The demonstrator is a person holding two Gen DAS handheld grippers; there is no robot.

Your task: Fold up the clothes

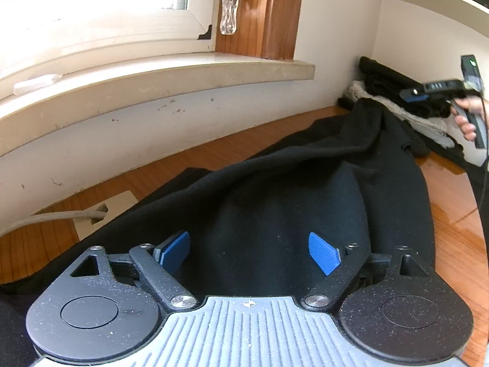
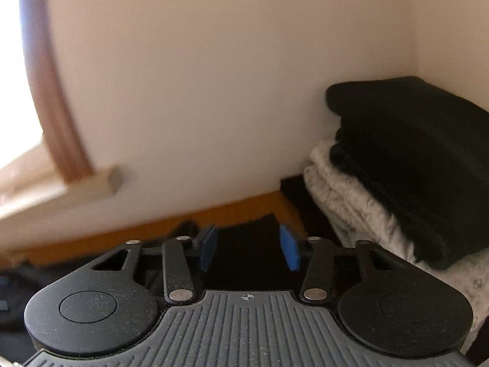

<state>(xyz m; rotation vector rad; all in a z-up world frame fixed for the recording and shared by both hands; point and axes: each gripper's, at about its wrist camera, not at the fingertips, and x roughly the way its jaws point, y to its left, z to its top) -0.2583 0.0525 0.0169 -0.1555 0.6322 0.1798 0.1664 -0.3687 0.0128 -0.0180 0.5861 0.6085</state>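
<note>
Black fabric fills the left wrist view: a dark garment (image 1: 275, 189) lies spread but rumpled on the wooden table (image 1: 214, 150), running from under the camera toward the wall corner, below and to the right of the windowsill (image 1: 152, 85). The left gripper (image 1: 249, 252) hovers low over the cloth with its blue pads (image 1: 324, 257) set wide apart — nothing is pinched between them. Further from the windowsill, at the corner, a stack of folded clothes (image 1: 397, 101) sits against the wall, and the right gripper (image 1: 428, 91), blurred, is seen there above the garment's far end, held in a person's hand (image 1: 470, 116).

From the right wrist view, the right gripper (image 2: 249, 246) points toward the wall right of the windowsill (image 2: 61, 189), with the stack of folded clothes (image 2: 397, 168) — black layers over pale patterned ones — close on its right. Its pads (image 2: 288, 247) stand at a narrow gap; dark cloth lies beyond and below them, but I cannot tell whether any of it is caught, and the pads do not appear to press on anything.

By my reading, the step in hand is laying out and taking hold of the next garment, with no fold made yet. The next move calls for each gripper to find an edge or corner, close on a single layer, and pull the cloth flat before folding.
</note>
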